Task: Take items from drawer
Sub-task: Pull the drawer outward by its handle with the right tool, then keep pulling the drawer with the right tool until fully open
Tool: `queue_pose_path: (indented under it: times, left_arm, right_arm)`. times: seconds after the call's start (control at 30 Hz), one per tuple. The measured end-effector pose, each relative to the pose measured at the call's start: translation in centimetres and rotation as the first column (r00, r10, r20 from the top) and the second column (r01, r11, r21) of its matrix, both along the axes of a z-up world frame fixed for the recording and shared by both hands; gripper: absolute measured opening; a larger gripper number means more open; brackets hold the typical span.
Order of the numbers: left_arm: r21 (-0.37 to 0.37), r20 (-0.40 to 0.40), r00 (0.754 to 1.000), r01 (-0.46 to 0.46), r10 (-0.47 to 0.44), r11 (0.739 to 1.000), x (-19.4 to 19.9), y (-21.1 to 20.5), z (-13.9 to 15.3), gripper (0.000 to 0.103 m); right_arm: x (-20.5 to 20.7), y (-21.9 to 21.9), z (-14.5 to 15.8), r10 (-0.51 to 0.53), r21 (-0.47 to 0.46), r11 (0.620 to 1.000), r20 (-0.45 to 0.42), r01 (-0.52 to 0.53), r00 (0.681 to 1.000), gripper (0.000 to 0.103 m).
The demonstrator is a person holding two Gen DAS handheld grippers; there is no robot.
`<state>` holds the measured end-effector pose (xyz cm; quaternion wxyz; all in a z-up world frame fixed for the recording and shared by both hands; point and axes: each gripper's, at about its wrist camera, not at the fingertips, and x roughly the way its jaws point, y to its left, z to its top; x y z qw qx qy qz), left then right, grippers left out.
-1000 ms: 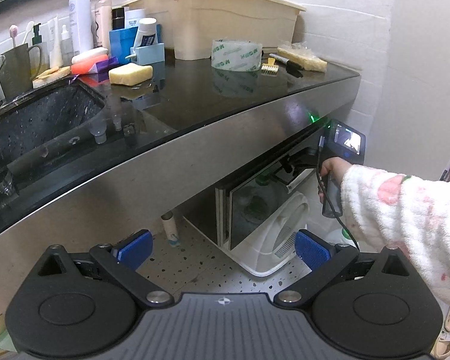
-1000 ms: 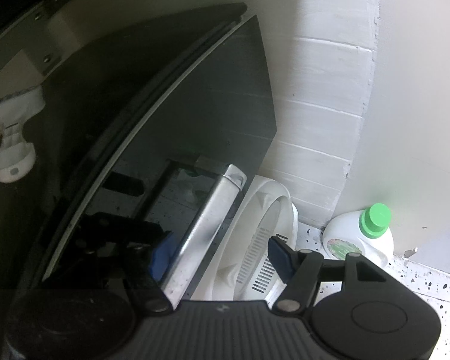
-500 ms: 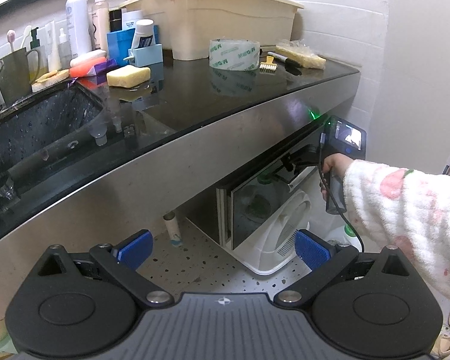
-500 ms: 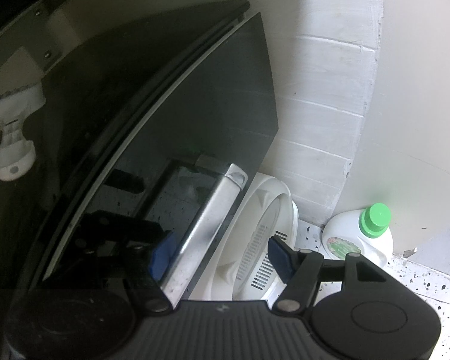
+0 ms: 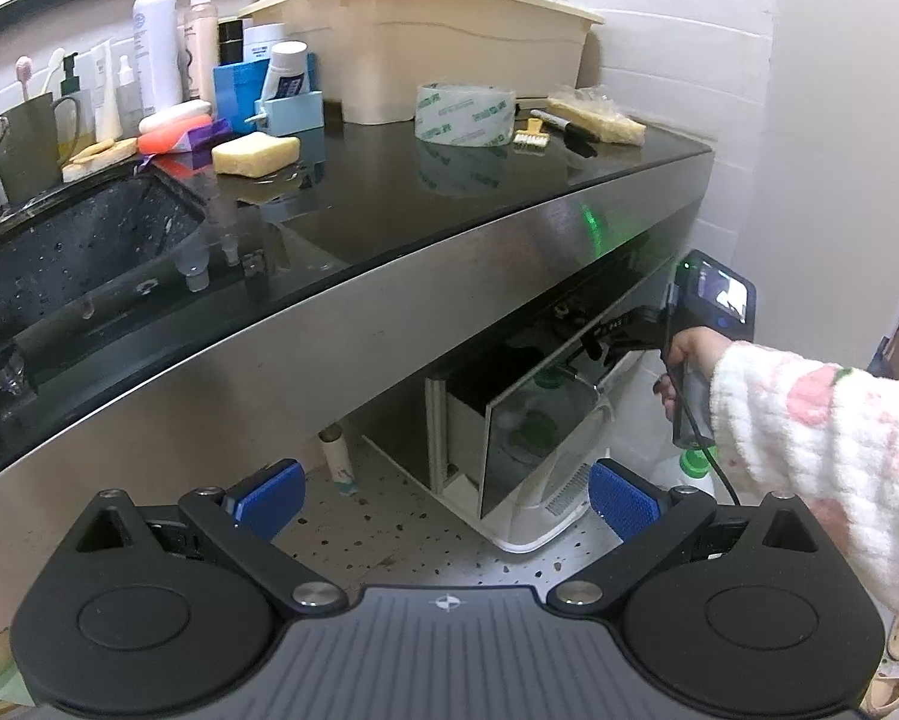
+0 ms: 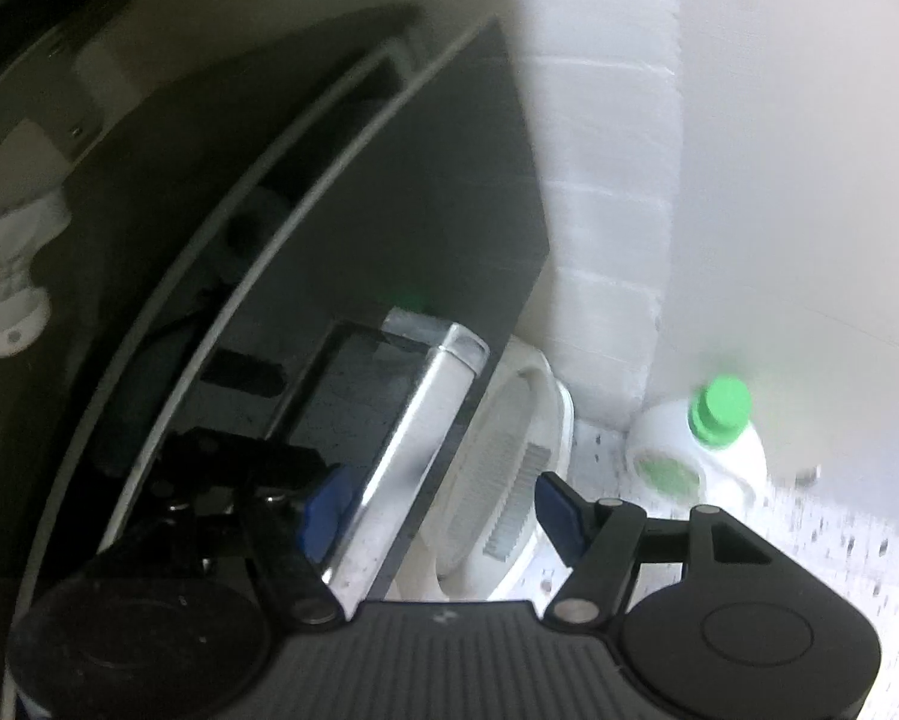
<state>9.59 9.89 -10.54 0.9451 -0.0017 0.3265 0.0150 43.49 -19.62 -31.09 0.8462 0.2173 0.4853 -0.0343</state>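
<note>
Beneath a black countertop point(image 5: 389, 192) beside a sink point(image 5: 59, 258), the glossy drawer point(image 5: 533, 420) stands pulled out at 3 o'clock, the right gripper point(image 6: 443, 504) spread astride its front panel, while the left gripper point(image 5: 443, 492) hangs spread, empty.

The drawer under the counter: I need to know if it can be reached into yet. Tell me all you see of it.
The drawer, glossy black-fronted with pale sides, hangs below the steel-edged counter, pulled partly out. The right tool is open, straddling the front panel's top edge. A dark gap shows behind the panel; contents unclear. A white appliance stands just beyond.
</note>
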Motion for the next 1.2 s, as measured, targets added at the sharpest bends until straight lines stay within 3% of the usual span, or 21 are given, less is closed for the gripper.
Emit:
queue_pose_path:
  times: [0.37,0.73,1.2]
  left_arm:
    - [0.004,0.020,0.998,0.057,-0.057,0.998,-0.9,-2.2,0.4,0.102]
    - [-0.011,0.038,0.998,0.053,-0.053,0.999,-1.9,-2.3,0.9,0.102]
    - [-0.059,0.027,0.998,0.050,-0.048,0.997,-1.9,-1.8,0.6,0.102]
  right_arm:
    - [-2.7,-3.6,0.0,-0.011,0.035,0.999,-0.033,0.012,0.999,0.057]
    - [-4.6,-5.8,-0.1,-0.003,0.038,0.999,-0.042,0.005,0.999,0.040]
    - [-6.5,-6.4,2.1,0.007,0.032,0.999,-0.056,-0.005,0.998,0.039]
